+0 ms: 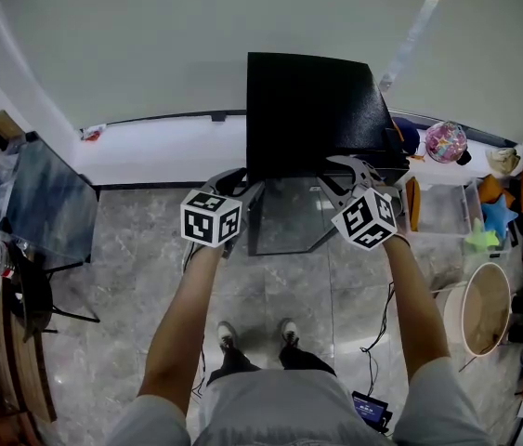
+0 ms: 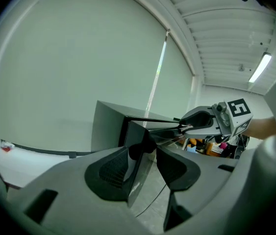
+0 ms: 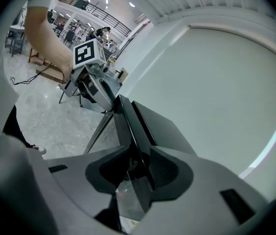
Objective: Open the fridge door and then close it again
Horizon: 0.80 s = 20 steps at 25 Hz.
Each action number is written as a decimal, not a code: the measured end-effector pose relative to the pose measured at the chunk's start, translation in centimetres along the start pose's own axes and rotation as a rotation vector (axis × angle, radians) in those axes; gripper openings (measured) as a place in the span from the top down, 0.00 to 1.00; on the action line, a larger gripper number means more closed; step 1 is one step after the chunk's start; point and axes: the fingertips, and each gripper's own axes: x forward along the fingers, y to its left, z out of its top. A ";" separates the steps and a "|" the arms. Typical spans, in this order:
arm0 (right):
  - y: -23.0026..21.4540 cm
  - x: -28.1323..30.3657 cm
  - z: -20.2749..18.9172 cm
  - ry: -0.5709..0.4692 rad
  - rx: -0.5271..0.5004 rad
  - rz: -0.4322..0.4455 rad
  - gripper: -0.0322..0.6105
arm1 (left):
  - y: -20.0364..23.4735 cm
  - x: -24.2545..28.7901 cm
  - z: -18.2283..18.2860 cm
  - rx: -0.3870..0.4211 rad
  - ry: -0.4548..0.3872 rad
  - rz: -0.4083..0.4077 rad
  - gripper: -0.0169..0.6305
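A black mini fridge [image 1: 309, 110] stands against the white wall, with its glass door [image 1: 284, 216] swung outward toward me. My left gripper [image 1: 243, 184] is at the door's upper left corner. In the left gripper view the door [image 2: 138, 143] passes between the jaws of that gripper [image 2: 142, 168]; it lies against the left pad [image 2: 113, 173], and a gap shows before the right pad. My right gripper [image 1: 337, 177] is at the upper right corner. In the right gripper view its jaws [image 3: 138, 173] are shut on the door's thin edge [image 3: 128, 126].
A low white ledge [image 1: 163, 149] runs along the wall. A chair and glass-topped table [image 1: 43, 203] stand at the left. To the right are a clear plastic box [image 1: 442, 207], a pink ball [image 1: 445, 142] and a round bin [image 1: 484, 309]. My feet [image 1: 254, 334] are on the tiled floor.
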 end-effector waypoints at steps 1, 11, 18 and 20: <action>-0.1 0.1 0.0 0.002 0.001 -0.001 0.76 | 0.3 0.1 -0.1 0.006 0.008 0.011 0.70; -0.5 0.5 0.0 0.001 0.037 -0.005 0.75 | 1.0 0.6 -0.3 0.024 0.028 0.007 0.70; -0.9 -1.0 0.0 -0.071 0.313 -0.029 0.75 | 0.4 -0.8 0.8 0.110 0.052 0.006 0.70; -1.5 -2.0 -0.3 -0.079 0.358 -0.066 0.75 | 0.5 -1.8 1.9 0.142 0.042 0.018 0.70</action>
